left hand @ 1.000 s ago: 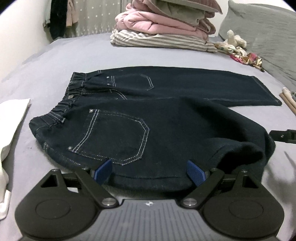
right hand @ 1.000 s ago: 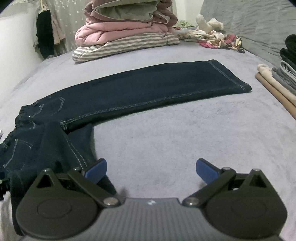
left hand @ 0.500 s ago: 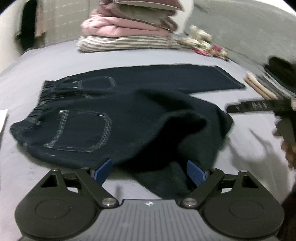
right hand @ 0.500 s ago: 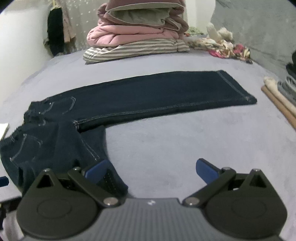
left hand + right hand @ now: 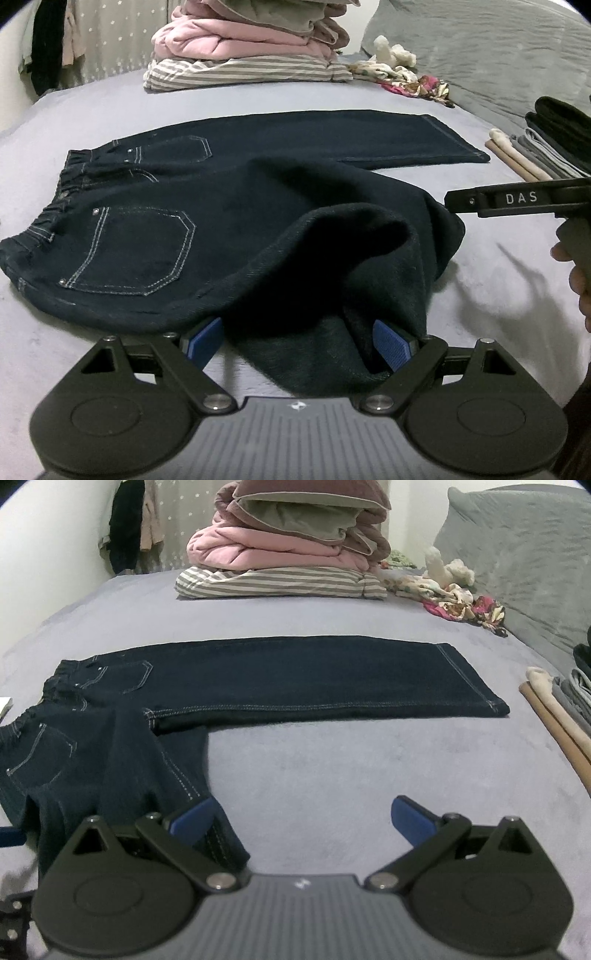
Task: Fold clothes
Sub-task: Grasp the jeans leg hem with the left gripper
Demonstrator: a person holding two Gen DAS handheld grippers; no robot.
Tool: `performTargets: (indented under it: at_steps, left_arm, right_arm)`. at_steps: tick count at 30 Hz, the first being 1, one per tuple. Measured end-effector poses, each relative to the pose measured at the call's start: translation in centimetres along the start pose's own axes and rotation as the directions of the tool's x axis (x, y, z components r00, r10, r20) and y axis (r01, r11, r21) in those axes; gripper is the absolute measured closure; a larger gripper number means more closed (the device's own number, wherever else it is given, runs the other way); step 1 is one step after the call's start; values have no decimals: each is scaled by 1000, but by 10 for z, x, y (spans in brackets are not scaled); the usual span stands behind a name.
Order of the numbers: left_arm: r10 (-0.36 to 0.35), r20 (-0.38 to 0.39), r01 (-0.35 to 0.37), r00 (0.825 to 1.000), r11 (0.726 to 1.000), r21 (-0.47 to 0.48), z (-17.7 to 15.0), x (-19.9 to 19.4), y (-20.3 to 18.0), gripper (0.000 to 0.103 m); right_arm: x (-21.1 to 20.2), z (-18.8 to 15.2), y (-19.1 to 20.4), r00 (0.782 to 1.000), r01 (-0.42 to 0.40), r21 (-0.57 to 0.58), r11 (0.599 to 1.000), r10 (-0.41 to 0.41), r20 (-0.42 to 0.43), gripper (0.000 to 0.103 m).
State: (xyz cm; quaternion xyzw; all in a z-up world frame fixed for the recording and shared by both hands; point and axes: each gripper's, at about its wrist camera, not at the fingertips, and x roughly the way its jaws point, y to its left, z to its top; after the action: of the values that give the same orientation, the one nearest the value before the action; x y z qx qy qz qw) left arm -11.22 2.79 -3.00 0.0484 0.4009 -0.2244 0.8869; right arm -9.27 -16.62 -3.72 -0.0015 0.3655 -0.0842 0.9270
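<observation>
**Jeans half laid out, near leg bunched**

Spread across the grey bed: dark jeans, waistband left, far leg flat and straight toward the right, near leg heaped and doubled back over the seat. Mid-fold, by the look of it: either the near leg being brought across, or being pulled out straight; hard to settle from this alone. Next move, either way, calls for a firm pinch on that loose leg and a smooth carry without dragging the flat one.

Beyond, at the far side: stacked folded laundry. Right edge: another folded pile, close to the far hem. Floral cloth far right, clear of the work.

Left gripper: wide apart, leg fabric draped between the pads, nothing clamped. Right gripper: likewise wide, left pad against the leg's edge, gripping nothing.
</observation>
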Motion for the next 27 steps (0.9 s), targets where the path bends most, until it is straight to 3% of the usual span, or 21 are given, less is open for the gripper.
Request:
performTargets:
  at_steps: [12, 24, 26, 27]
  left_arm:
    - [0, -5, 0, 1000, 1000, 1, 1, 12, -13, 25]
    - [10, -6, -10, 1000, 1000, 16, 5, 21, -23, 26]
    - [-11, -8, 11, 1000, 1000, 6, 5, 21, -22, 33]
    - [-37, -13, 37, 999, 999, -8, 6, 21, -21, 43]
  right_arm:
    - [1, -4, -8, 1000, -18, -10, 1000, 18, -14, 0]
    - [3, -11, -20, 999, -31, 14, 999, 32, -35, 0]
    - [5, -13, -24, 998, -41, 31, 999, 42, -45, 0]
    - [5, -13, -25, 998, -45, 39, 998, 47, -49, 0]
